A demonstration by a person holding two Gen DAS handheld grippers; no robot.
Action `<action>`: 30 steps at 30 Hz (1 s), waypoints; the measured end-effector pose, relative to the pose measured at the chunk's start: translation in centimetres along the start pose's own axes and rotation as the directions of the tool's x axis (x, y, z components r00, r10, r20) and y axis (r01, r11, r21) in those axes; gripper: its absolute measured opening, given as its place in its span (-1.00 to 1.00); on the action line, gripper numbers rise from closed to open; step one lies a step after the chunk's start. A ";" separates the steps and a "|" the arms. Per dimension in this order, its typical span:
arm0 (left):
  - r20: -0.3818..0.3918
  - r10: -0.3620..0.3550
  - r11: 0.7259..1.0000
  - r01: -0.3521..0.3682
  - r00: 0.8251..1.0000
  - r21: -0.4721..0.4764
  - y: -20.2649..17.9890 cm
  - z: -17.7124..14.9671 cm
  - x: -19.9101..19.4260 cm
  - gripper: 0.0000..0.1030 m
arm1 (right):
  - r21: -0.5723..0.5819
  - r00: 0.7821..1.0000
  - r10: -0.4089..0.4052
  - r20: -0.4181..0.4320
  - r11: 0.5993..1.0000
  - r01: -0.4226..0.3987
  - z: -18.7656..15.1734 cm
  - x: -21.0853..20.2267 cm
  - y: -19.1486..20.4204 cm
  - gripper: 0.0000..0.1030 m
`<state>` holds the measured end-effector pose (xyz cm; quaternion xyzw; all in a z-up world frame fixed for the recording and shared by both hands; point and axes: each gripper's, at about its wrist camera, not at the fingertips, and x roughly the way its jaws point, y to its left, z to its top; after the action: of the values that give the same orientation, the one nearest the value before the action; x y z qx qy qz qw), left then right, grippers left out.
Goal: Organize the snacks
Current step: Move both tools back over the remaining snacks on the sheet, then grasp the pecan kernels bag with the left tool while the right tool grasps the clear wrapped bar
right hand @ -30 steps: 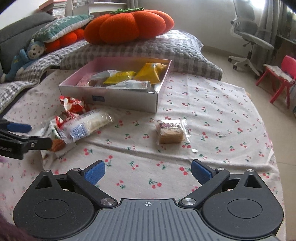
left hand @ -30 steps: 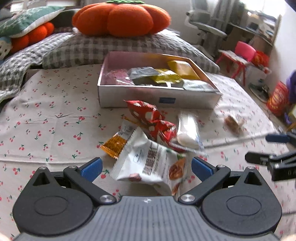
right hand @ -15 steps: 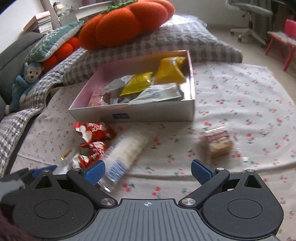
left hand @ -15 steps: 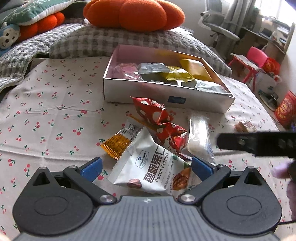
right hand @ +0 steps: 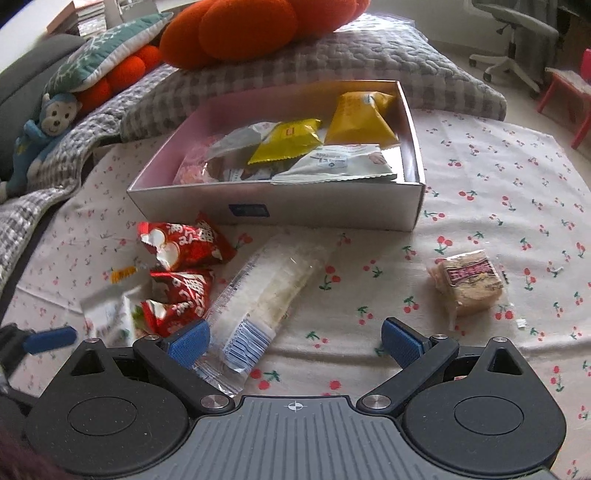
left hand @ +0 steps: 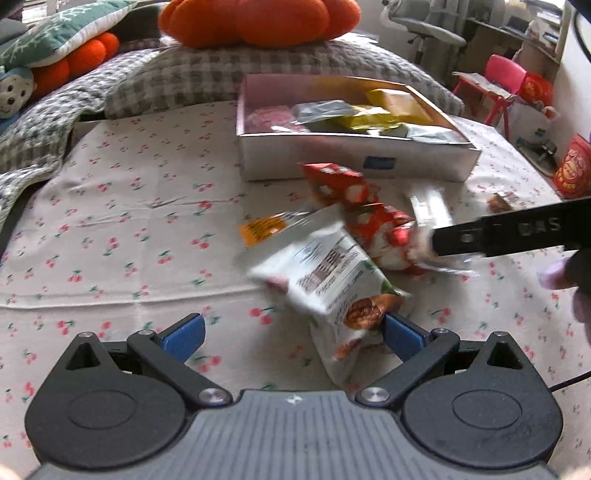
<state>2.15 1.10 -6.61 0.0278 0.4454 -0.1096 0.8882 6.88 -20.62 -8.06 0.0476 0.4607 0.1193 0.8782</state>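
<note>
A white pecan packet [left hand: 332, 280] lies blurred just ahead of my open left gripper [left hand: 291, 334], its lower corner against the right pad. Behind it are two red packets [left hand: 354, 206], an orange sachet [left hand: 262, 227] and a long clear packet [left hand: 430, 210]. One finger of my right gripper [left hand: 517, 232] reaches in from the right over that clear packet. In the right wrist view my right gripper [right hand: 295, 341] is open, the long clear packet [right hand: 266, 295] running in beside its left pad. A wrapped brown cake [right hand: 465, 284] lies off to the right. The white box [right hand: 277, 208] holds several snacks.
Everything rests on a cherry-print cloth [right hand: 498, 177]. Behind the box are a grey checked cushion [right hand: 332, 51], an orange pumpkin pillow [right hand: 258, 26] and a blue monkey toy [right hand: 48, 125]. An office chair [left hand: 424, 29] and a red stool [left hand: 498, 77] stand far right.
My right gripper has swung left and closer, so the long clear packet now lies at its left pad. The left gripper has shifted, and the pecan packet has turned and looks blurred.
</note>
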 end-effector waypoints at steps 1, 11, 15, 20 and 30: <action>-0.004 0.009 1.000 -0.009 1.000 -0.005 0.4 -0.1 -0.1 0.98 | -0.004 1.000 -0.003 0.000 1.000 0.003 -0.1 -0.1 -0.2 0.95; -0.017 0.038 0.997 -0.039 0.999 -0.061 2.5 -0.4 -1.3 0.97 | -0.012 0.999 -0.050 0.016 0.999 0.050 -0.7 -1.8 -2.4 0.95; 0.012 -0.003 0.996 0.004 1.000 -0.091 2.0 0.2 -1.6 0.97 | -0.005 0.999 -0.030 0.027 1.000 0.030 -0.5 -2.1 -2.2 0.95; 0.039 -0.027 0.996 0.030 0.999 -0.086 0.5 0.9 -0.6 0.96 | -0.019 0.999 -0.013 0.029 1.000 0.013 -0.4 -1.6 -1.3 0.95; 0.041 -0.037 0.994 0.041 0.998 -0.101 0.5 1.1 1.0 0.25 | -0.092 0.998 0.002 0.064 0.996 0.004 -0.5 -0.7 0.5 0.22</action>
<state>3.71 1.29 -6.71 -0.0284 0.4334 -0.1046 0.8947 6.02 -20.28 -7.64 0.0109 0.4263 0.1384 0.8939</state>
